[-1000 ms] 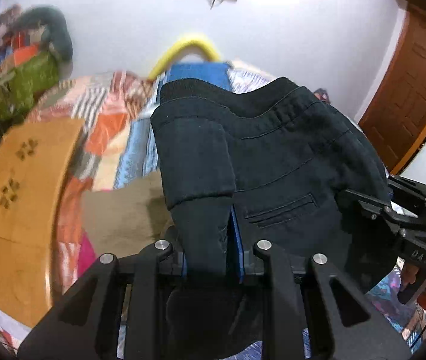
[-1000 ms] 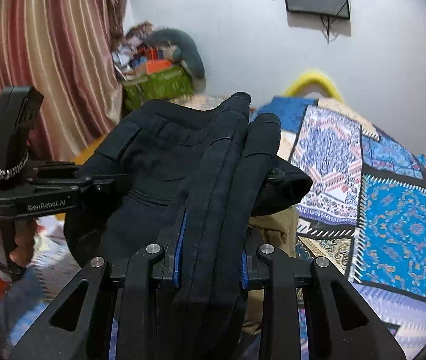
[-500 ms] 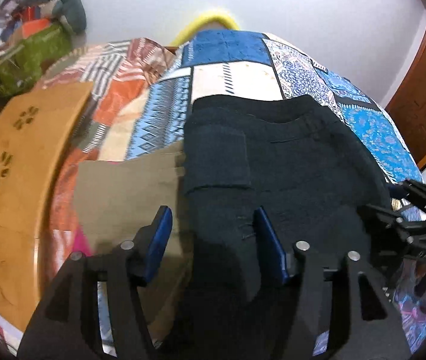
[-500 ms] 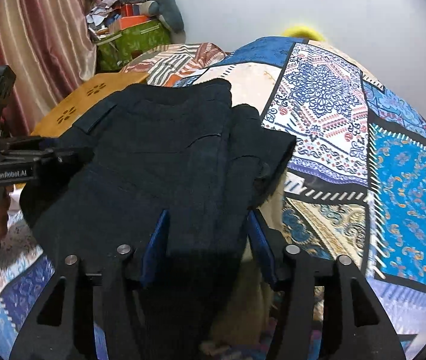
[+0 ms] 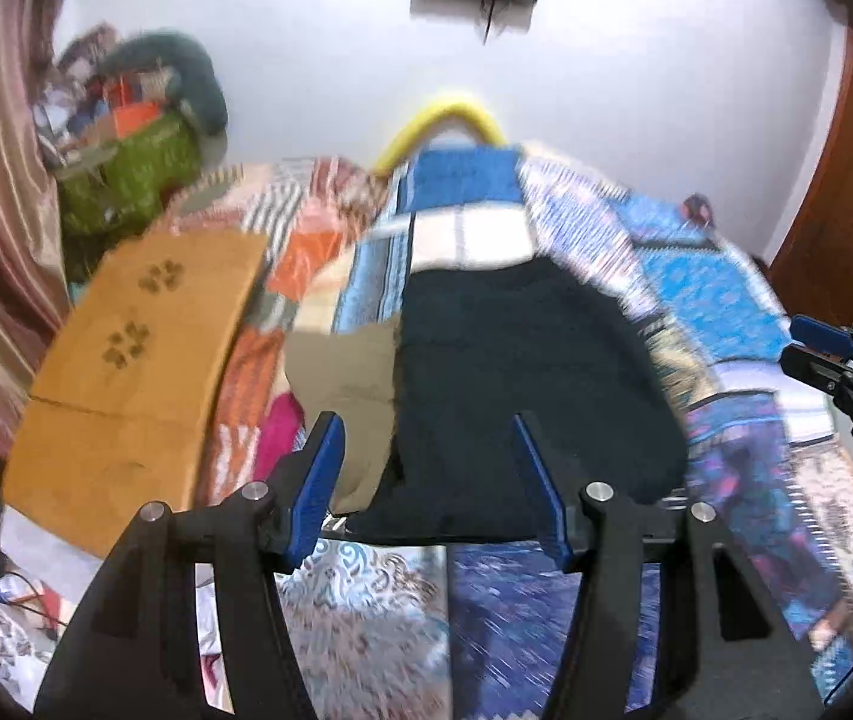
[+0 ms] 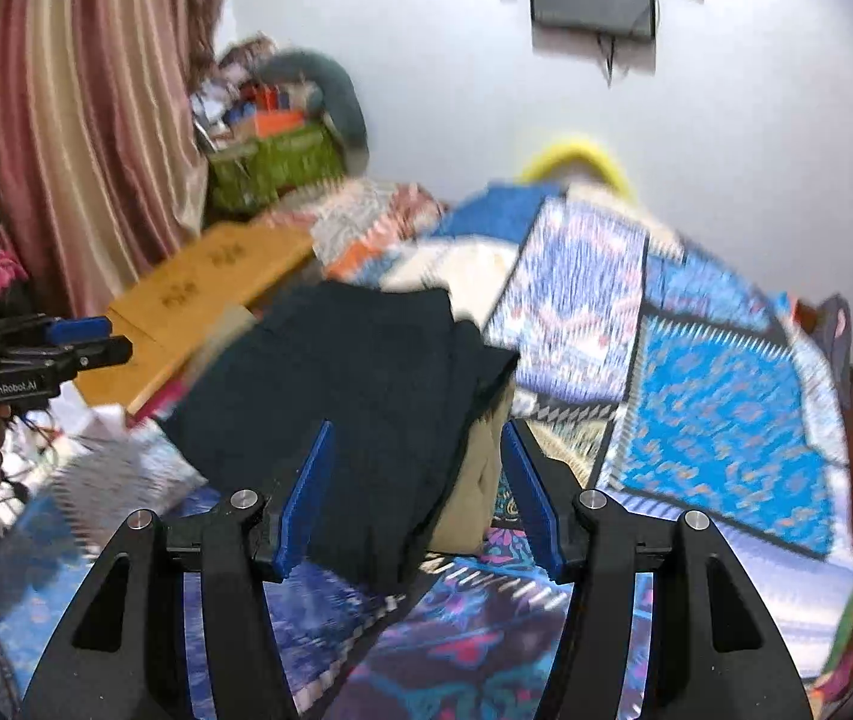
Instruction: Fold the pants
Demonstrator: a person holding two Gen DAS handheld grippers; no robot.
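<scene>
Patchwork bed point(image 5: 720, 300): folded black pants point(image 5: 522, 384) lie atop a tan garment point(image 5: 342, 372), long axis running away from both claws. L gripper point(image 5: 435, 483) and R gripper point(image 6: 420, 492): jaws spread, empty, pants dead ahead, roughly equidistant.

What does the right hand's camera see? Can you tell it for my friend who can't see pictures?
The right claw is open, hanging over folded black pants that lie on a tan cloth on a colorful patchwork bed cover. The left claw pokes in from the left, near a striped curtain. The picture is blurry.
</scene>
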